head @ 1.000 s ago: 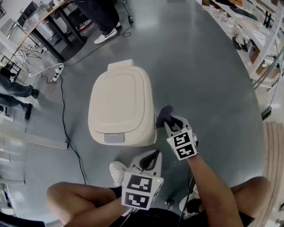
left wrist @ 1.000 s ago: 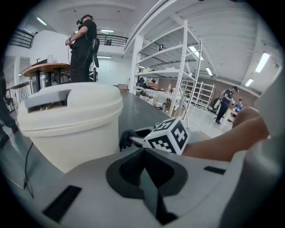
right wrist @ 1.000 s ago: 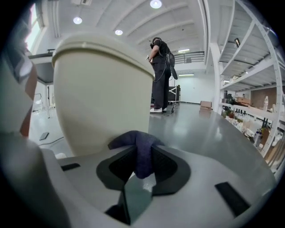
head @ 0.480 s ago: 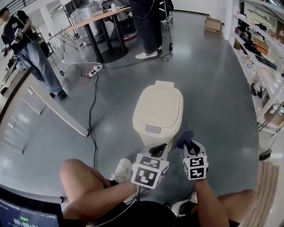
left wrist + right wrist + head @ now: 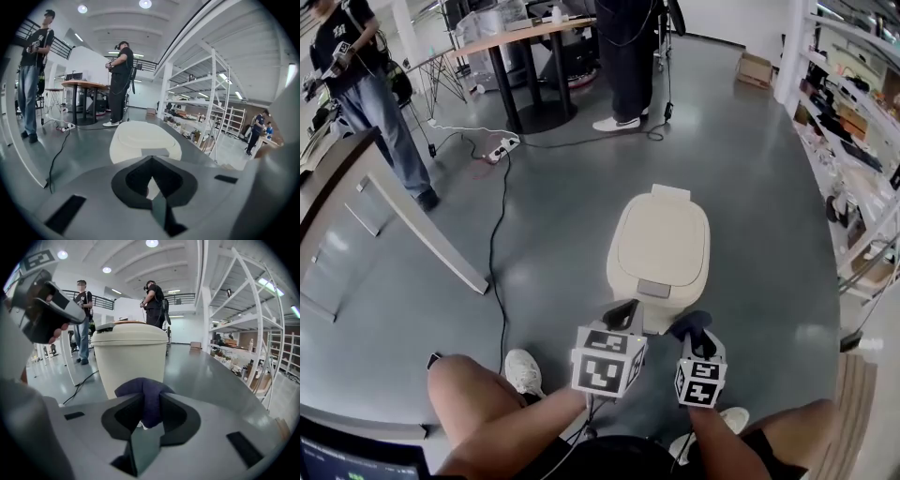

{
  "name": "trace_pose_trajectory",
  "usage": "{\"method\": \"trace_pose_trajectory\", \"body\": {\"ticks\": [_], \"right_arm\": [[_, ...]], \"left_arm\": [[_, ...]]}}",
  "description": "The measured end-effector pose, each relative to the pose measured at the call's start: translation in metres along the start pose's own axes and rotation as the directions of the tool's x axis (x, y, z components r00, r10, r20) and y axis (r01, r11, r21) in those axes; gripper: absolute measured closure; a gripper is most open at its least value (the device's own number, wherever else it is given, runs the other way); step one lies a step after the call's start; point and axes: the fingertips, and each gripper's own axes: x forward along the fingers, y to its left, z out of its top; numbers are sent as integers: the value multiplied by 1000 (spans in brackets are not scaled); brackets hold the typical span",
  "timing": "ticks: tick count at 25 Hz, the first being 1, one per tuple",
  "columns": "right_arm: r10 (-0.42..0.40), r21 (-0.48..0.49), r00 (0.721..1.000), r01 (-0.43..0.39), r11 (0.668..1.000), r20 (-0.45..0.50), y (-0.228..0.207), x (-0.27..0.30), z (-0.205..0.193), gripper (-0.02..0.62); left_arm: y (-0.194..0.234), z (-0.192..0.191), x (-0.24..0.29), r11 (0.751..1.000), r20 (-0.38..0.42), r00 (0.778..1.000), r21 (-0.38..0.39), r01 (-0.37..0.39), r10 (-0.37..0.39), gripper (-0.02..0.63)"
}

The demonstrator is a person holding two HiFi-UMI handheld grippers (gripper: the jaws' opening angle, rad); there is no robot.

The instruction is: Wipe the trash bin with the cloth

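The cream trash bin (image 5: 661,251) stands on the grey floor with its lid down. In the head view both grippers are held just in front of it. My right gripper (image 5: 697,336) is shut on a dark blue cloth (image 5: 687,324) bunched between its jaws. In the right gripper view the cloth (image 5: 140,386) sticks up out of the right gripper (image 5: 150,398), and the bin's front wall (image 5: 129,359) is a short way ahead. My left gripper (image 5: 624,309) is shut and holds nothing; in its own view the left gripper (image 5: 151,158) looks over the bin's lid (image 5: 143,138).
A black cable (image 5: 493,253) runs across the floor to a power strip (image 5: 502,146). A table (image 5: 520,33) with two people beside it is at the back. Shelving (image 5: 862,112) lines the right side. A long panel (image 5: 412,230) lies at the left. My knee (image 5: 469,389) is below.
The head view has lifted and pulled back, so the bin looks smaller and farther. The right gripper with the cloth has come away from the bin's right side. Both grippers have drawn back.
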Motion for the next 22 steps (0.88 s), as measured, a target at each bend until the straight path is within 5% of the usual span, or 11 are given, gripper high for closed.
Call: {"method": "trace_pose_trajectory", "body": {"ticks": [5, 11, 14, 22], "right_arm": [[-64, 45, 998, 64, 997, 10, 33, 1, 1, 503], [-17, 134, 1000, 18, 991, -14, 94, 4, -1, 503], [24, 151, 1000, -22, 988, -11, 139, 5, 3, 503], [-7, 256, 997, -13, 967, 76, 207, 23, 51, 503]], "left_arm": [[44, 8, -6, 999, 28, 999, 8, -32, 31, 606], [97, 13, -11, 1000, 28, 999, 7, -27, 27, 606], [116, 11, -12, 999, -31, 999, 1, 39, -39, 606], [192, 35, -12, 973, -52, 995, 211, 90, -81, 606]]}}
